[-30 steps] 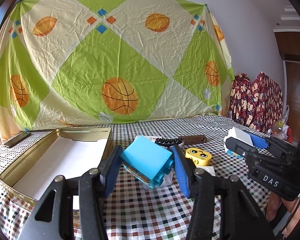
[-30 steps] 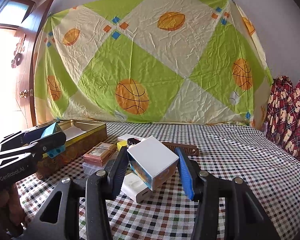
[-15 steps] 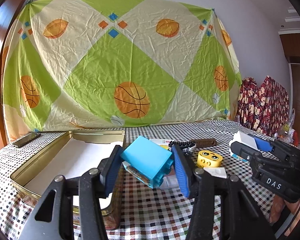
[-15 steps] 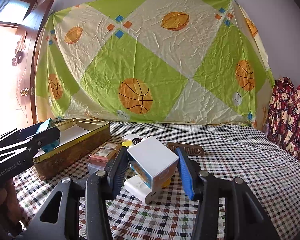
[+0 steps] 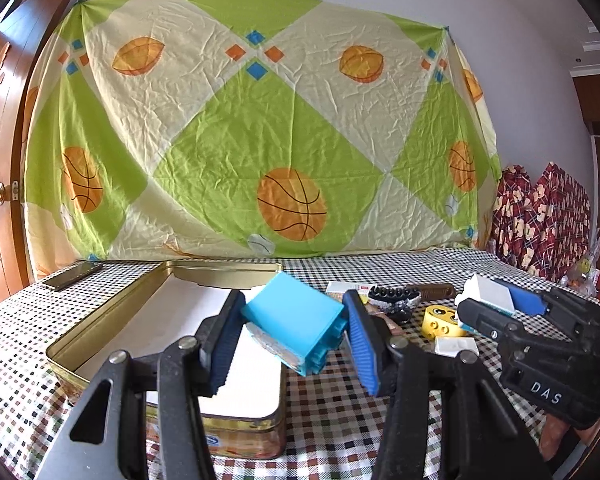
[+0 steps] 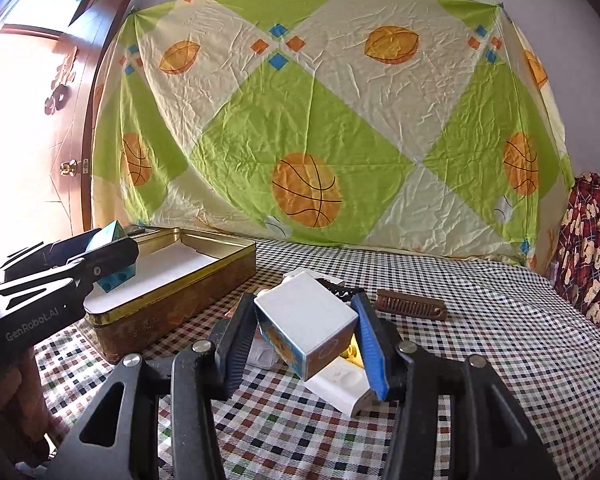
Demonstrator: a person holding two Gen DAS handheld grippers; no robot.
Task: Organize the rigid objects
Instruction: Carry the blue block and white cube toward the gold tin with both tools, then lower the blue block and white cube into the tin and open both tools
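Observation:
My left gripper (image 5: 294,330) is shut on a light blue toy block (image 5: 294,322) and holds it tilted above the right end of the open gold tin (image 5: 112,308), which has a white lining. My right gripper (image 6: 306,338) is shut on a white toy block (image 6: 308,324) with a printed side and holds it above the checked tablecloth, right of the tin (image 6: 188,292). The left gripper with its blue block (image 6: 114,260) shows at the left of the right wrist view. The right gripper with its white block (image 5: 488,292) shows at the right of the left wrist view.
On the cloth right of the tin lie a yellow block with eyes (image 5: 442,320), a black hair claw (image 5: 394,296), a brown comb (image 6: 410,306), a white charger (image 6: 342,390) and small boxes. A phone (image 5: 70,276) lies at the far left. A patterned sheet hangs behind.
My left gripper has carried the blue block leftward, from over the cloth to over the tin's right end. My right gripper has shifted a little with the white block.

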